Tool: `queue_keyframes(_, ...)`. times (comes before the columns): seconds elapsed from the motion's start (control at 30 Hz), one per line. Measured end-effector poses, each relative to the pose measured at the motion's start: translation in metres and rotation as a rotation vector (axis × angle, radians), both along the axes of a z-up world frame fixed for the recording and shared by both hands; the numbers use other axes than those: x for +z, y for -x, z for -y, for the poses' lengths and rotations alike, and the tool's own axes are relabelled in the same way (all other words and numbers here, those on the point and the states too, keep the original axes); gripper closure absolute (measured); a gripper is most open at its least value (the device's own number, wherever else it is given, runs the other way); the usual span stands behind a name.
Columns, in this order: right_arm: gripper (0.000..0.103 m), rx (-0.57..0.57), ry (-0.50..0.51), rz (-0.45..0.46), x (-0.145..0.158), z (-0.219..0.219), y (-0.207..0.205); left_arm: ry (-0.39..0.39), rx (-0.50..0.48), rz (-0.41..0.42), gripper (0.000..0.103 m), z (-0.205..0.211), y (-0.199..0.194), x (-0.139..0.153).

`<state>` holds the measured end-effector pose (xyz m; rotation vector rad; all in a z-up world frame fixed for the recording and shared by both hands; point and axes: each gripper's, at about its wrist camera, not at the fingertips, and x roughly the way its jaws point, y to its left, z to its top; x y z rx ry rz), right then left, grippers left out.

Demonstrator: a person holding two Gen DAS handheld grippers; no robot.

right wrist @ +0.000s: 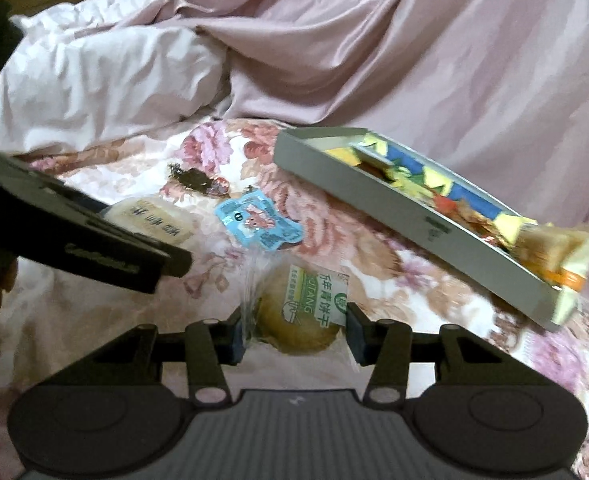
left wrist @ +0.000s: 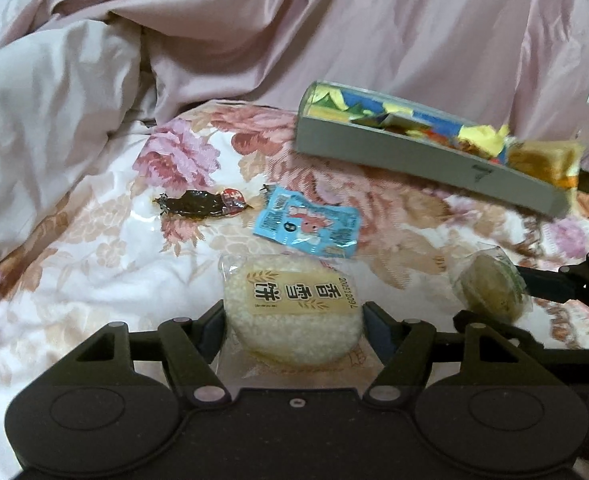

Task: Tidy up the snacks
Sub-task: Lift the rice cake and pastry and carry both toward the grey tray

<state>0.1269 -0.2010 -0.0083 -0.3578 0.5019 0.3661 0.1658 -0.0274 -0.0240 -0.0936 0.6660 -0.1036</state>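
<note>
Straddling rice cracker (left wrist: 294, 308), left gripper (left wrist: 294, 320) seemingly clamped; right gripper (right wrist: 294, 332) clamps biscuit (right wrist: 298, 320); tray (left wrist: 414, 156) beyond.

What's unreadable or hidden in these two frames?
- Snack box: near end smeared by motion blur in both views; contents indistinct.
- Dark snack packet: print too small to read.
- Left claw: contact with the rice cracker unclear.
- Right claw: biscuit wrapper glare hides grip.
</note>
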Motion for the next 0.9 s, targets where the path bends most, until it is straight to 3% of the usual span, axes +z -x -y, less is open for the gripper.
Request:
queue_keyframes(0.43, 0.050, -0.044, -0.127, 0.070, 0.030, 0.046, 0.042, 0.016, -0.041, 0.103, 0.031, 0.039, 0.050, 0.032)
queue_keyframes(0.9, 0.049, -0.104, -0.252, 0.112, 0.047, 0.077, 0.034, -0.007, -0.006, 0.171, 0.031, 0.065, 0.035, 0.067)
